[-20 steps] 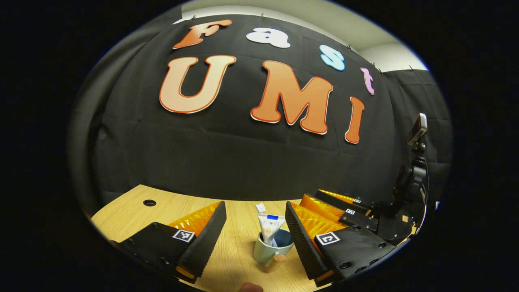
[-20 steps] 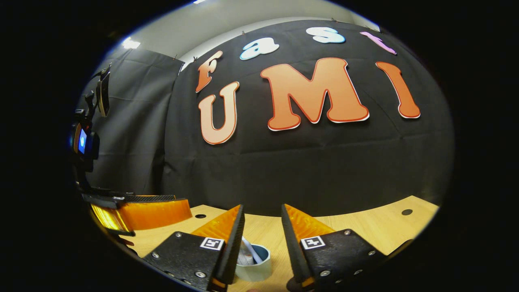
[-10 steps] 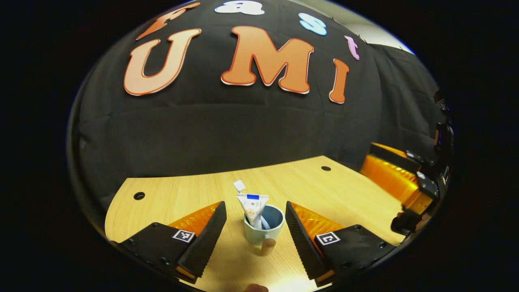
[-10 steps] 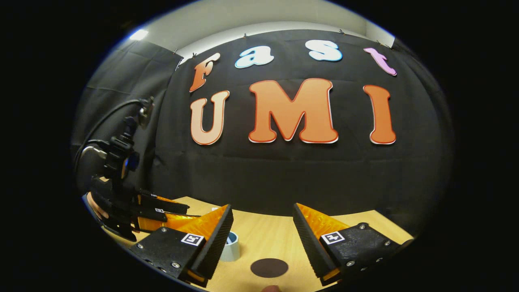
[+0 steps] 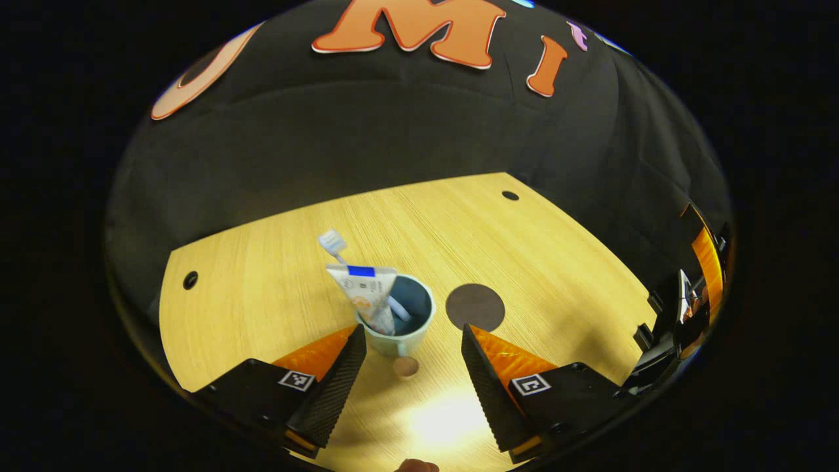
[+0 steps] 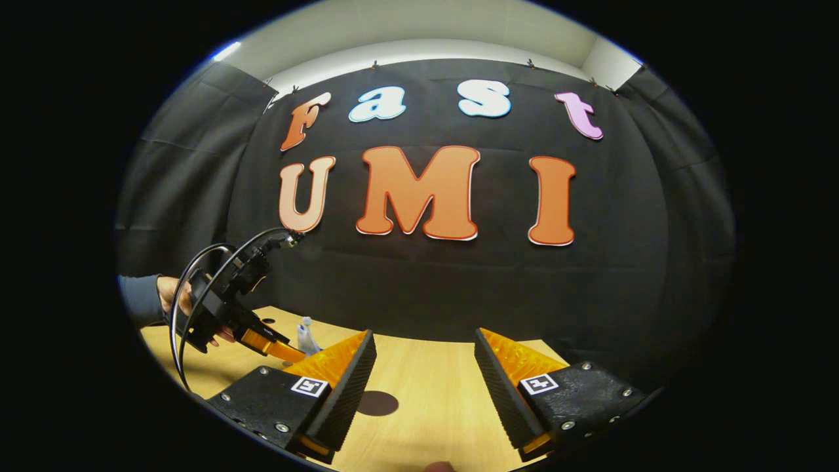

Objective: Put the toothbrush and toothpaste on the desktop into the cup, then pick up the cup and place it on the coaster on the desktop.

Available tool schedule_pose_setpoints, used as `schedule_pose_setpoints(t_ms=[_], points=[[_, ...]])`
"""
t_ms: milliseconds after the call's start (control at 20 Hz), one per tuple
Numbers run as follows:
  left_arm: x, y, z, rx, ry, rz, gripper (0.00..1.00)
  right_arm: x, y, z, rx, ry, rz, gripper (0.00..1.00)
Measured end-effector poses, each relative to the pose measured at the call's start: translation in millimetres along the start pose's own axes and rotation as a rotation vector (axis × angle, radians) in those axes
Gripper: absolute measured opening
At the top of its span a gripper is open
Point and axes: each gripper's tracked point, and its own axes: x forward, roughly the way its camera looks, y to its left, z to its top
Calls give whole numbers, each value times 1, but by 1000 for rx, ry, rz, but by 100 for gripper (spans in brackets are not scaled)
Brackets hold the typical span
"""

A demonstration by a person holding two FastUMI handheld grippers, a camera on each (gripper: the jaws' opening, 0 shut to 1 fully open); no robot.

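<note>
A pale blue-green cup (image 5: 398, 322) stands on the wooden desktop (image 5: 262, 288) with a white toothpaste tube (image 5: 367, 292) and a toothbrush (image 5: 334, 244) upright in it. My left gripper (image 5: 409, 354) is open just in front of the cup, its fingers apart on either side and not touching it. The dark round coaster (image 5: 475, 306) lies right of the cup. In the right gripper view my right gripper (image 6: 423, 377) is open and holds nothing, with the coaster (image 6: 376, 403) by its left finger. The toothpaste tube (image 6: 305, 337) peeks out behind the left gripper (image 6: 265, 341) farther off.
Two small round holes (image 5: 190, 280) (image 5: 510, 195) mark the desktop near its back edge. A hand and dark sleeve (image 6: 151, 298) hold the left gripper, with a looping black cable (image 6: 196, 275). The right gripper's body (image 5: 682, 308) sits at the desk's right edge.
The left gripper has risen and tipped down over the cup, bringing the coaster into its view. The right gripper has drawn back to the right, away from the cup.
</note>
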Motion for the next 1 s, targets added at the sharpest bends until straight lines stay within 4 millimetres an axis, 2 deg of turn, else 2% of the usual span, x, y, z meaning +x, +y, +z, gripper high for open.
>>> schedule_pose_setpoints(t_ms=[50, 100, 150, 200, 250, 400, 450, 500, 700, 900, 1000], points=[[8, -1, -5, 5, 33, -2, 93, -6, -9, -2, -4, 2, -12, 91], [13, -1, -8, 5, 65, 4, 93, -10, -17, -3, -7, 2, -21, 87], [18, 0, -10, 8, 95, 23, 93, -13, -24, -5, -7, 4, -35, 92], [13, 3, -5, 28, 101, 47, 93, -15, -30, -8, -3, 7, -42, 96], [17, 2, -5, 40, 112, 55, 92, -17, -36, -11, 3, 12, -49, 92], [17, 7, -18, 60, 185, 91, 89, -19, -47, -20, 21, 28, -58, 92], [17, 9, -18, 63, 197, 102, 88, -19, -51, -23, 20, 34, -64, 87], [17, 12, -15, 67, 204, 115, 87, -17, -56, -26, 24, 33, -70, 92], [23, 10, -18, 73, 286, 127, 87, -9, -59, -38, 70, 60, -64, 92], [30, 17, -10, 80, 347, 144, 89, -5, -62, -50, 84, 85, -71, 92], [33, 16, -5, 81, 392, 153, 74, -5, -64, -52, 90, 94, -75, 92]])
